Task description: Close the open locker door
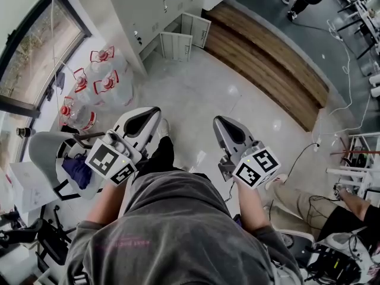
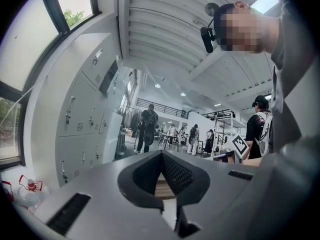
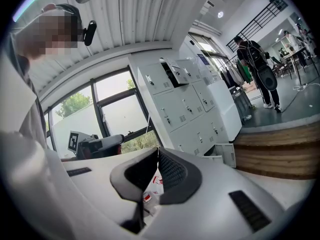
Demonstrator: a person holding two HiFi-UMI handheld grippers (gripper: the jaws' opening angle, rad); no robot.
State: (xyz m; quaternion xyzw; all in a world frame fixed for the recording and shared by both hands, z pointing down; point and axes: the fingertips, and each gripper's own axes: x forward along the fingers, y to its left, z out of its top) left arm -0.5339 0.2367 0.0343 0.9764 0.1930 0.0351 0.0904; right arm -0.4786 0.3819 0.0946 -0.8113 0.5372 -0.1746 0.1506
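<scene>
Pointing forward side by side, left tongs (image 1: pixel 152 111) and right tongs (image 1: pixel 218 121) are both closed, empty

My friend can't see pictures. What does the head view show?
A person looks down at two grippers over a pale floor, the left gripper and the right gripper, both holding nothing. Ahead stand grey lockers with two low doors hanging open, water jugs on the left and a wooden step on the right.

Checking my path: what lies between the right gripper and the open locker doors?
Only bare floor, as the head view shows, between the right gripper and the open locker doors.
</scene>
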